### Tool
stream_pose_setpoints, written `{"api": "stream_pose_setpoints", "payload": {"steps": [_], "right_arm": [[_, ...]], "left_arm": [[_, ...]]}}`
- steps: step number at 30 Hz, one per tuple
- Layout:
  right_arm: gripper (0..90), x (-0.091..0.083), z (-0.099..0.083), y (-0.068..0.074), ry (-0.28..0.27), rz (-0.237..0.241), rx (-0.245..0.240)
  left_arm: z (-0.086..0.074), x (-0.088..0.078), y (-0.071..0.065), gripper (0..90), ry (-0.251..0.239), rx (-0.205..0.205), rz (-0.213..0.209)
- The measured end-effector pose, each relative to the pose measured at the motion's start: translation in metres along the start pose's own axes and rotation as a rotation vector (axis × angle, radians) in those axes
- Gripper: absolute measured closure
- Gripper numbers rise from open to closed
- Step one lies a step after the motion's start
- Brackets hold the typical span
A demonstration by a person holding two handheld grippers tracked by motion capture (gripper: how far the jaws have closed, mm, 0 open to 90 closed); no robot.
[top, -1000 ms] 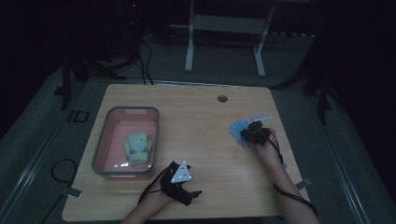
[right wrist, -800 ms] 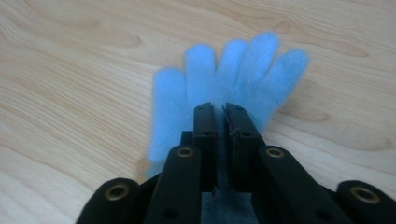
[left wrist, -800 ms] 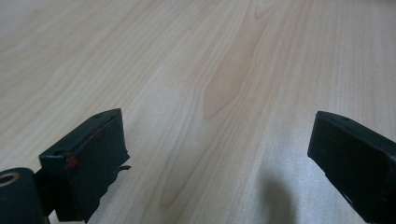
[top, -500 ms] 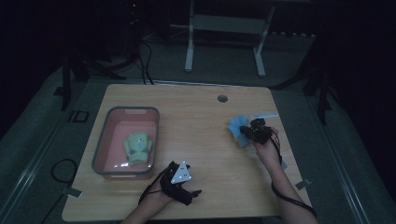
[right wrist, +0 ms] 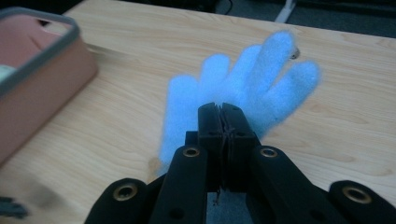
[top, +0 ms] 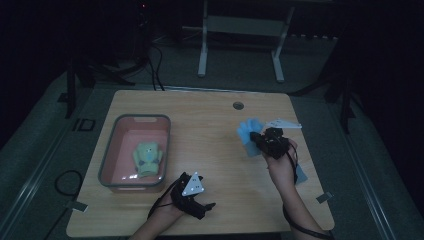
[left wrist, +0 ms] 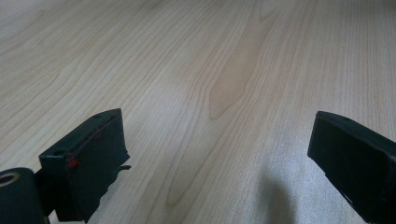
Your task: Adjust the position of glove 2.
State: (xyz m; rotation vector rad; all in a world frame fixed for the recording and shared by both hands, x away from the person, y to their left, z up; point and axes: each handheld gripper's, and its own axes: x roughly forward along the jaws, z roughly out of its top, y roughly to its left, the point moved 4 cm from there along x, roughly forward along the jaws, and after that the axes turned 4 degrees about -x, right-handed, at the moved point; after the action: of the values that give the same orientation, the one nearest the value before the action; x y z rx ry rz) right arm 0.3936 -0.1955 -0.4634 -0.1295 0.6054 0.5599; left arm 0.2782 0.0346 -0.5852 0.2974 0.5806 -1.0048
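- While my right gripper (right wrist: 222, 108) has its jaws clenched on the fuzzy light-blue knitted glove (right wrist: 243, 88), the glove hangs clear above the pale wooden surface (top: 210, 125), near its right side in the high view.
- Its fingers fan out beyond the jaws, pointing toward the far edge in the right gripper view.
- I see the same glove (top: 248, 135) at the left of my right gripper (top: 255, 139) in the high view.
- My left gripper (left wrist: 215, 149) rests low near the surface's front edge, jaws released and wide apart, with bare wood between them.
- Left of that, a pink rectangular plastic bin with a grey rim (top: 107, 165) holds a small pale green soft toy (top: 147, 159).
- A small round grey grommet (top: 238, 105) sits near the far edge.
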Motion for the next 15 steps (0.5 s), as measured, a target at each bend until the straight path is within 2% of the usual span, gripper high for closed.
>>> {"api": "stream_pose_setpoints", "payload": {"steps": [1,4,5,8,13,15], "right_arm": [[87.7,-0.001,-0.001,0.004,-0.001,0.005,0.011],[87.8,-0.002,-0.005,0.011,0.006,-0.007,-0.001],[87.7,-0.001,-0.01,0.02,0.022,0.006,0.001],[87.7,0.002,-0.019,0.031,0.028,-0.001,-0.001],[87.7,0.015,-0.041,0.046,0.052,0.0,0.042],[87.7,0.023,-0.052,0.052,0.073,-0.017,0.05]], "left_arm": [[0.0,0.0,0.0,4.6,-0.002,0.002,0.002],[0.0,-0.001,0.001,4.6,-0.005,0.005,0.008],[0.0,-0.001,0.001,4.7,-0.004,0.004,0.008],[0.0,-0.001,0.001,4.6,-0.003,0.005,0.01],[0.0,0.0,0.0,4.7,-0.005,0.007,0.008],[0.0,0.0,0.0,4.6,-0.003,0.007,0.008]]}}
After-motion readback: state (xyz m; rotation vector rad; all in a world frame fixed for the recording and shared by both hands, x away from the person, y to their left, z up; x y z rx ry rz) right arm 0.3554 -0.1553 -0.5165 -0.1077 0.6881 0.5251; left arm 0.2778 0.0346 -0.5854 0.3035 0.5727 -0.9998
